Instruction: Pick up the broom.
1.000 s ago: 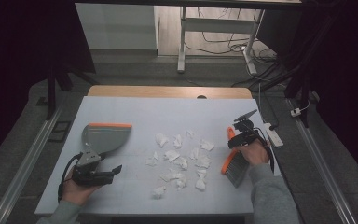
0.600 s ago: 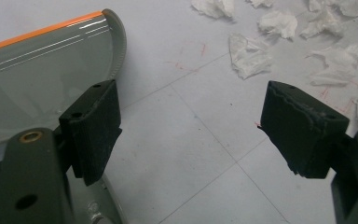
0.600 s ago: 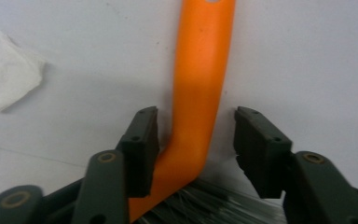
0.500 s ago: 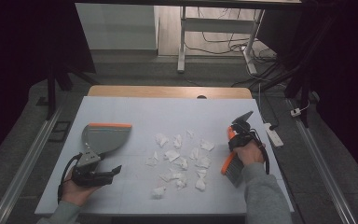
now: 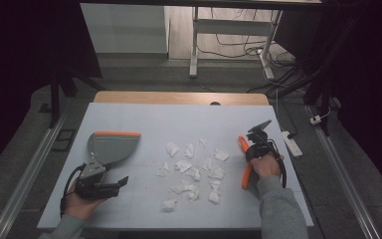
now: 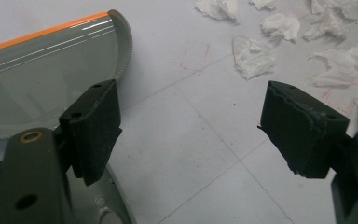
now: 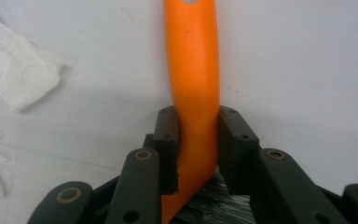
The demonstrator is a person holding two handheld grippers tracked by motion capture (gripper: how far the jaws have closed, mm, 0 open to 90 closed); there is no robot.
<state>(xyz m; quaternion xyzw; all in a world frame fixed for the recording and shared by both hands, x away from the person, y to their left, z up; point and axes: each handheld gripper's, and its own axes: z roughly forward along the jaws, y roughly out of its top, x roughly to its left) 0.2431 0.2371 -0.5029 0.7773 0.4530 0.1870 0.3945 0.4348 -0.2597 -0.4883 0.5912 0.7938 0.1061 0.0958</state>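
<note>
A brush with an orange handle (image 5: pixel 246 175) lies at the table's right side. My right gripper (image 5: pixel 249 149) is shut on it: its jaws have just been closing, and in the right gripper view both pads (image 7: pixel 166 140) press the orange handle (image 7: pixel 193 70), with dark bristles (image 7: pixel 214 207) low between the jaws. A grey dustpan (image 5: pixel 112 145) with an orange edge rests at the left. My left gripper (image 5: pixel 122 183) lies just in front of it, open with nothing between its pads (image 6: pixel 193 126); the dustpan (image 6: pixel 37 79) is beside the left pad. Several crumpled white paper scraps (image 5: pixel 194 172) are scattered mid-table.
The pale table top (image 5: pixel 179 119) ends in a wooden strip (image 5: pixel 179 97) at the far side. More paper scraps (image 6: pixel 251 56) lie ahead of the left gripper. A white power strip (image 5: pixel 291 143) and cables lie on the floor to the right.
My right gripper's jaws have closed onto the brush's orange handle. Both hands have stayed where they were, and the dustpan and scraps have not moved.
</note>
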